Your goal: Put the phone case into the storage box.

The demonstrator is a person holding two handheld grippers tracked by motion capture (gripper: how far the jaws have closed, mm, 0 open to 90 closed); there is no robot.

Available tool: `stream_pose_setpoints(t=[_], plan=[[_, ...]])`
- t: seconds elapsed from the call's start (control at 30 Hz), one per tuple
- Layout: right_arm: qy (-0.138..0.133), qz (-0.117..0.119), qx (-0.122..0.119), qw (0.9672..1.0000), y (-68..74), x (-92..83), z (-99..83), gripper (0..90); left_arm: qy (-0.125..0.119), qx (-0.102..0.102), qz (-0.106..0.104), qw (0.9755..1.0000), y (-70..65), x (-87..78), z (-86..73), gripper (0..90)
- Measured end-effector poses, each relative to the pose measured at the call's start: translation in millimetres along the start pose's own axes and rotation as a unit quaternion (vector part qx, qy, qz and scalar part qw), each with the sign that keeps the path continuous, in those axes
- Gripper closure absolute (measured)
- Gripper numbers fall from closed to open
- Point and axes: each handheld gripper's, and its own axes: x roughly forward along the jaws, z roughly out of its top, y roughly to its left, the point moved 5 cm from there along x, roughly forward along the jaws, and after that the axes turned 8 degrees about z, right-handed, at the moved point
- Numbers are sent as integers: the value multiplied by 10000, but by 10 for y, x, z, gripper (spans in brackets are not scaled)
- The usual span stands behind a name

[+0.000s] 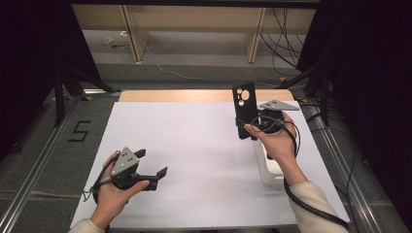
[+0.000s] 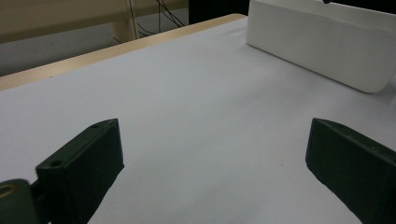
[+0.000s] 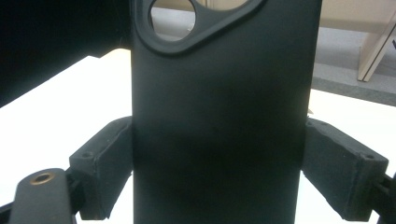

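Phone case [image 1: 244, 108]: one, black, upright above the white tray [image 1: 266, 167], clamped by its long edges in the right claw [image 1: 248, 127]. Left claw [image 1: 154, 171] released, holding nothing, low over the tabletop [image 1: 194, 145], well apart from the tray on its left side. Likely risks: slipping or tilting in the grip, since only narrow edges bear on the pads; catching the tray's rim if lowered askew. Counted: one case, one tray, two claws.

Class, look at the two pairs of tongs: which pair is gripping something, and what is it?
The right tongs: their jaws clamp an upright black phone case by its two sides. The left tongs stand open over the white table.
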Motion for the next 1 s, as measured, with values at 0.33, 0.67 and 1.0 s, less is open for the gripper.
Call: stream_pose_setpoints(t=[0.33, 0.67, 1.0], plan=[[-90, -99, 105, 9999, -99, -63, 25, 157, -1, 5, 4, 10000, 3, -1, 0, 38], [-155, -211, 184, 9995, -183, -116, 40, 157, -3, -11, 6, 10000, 2, -2, 0, 38], [-216, -351, 218, 9989, -275, -167, 47, 157, -6, -9, 15, 10000, 3, -4, 2, 37]])
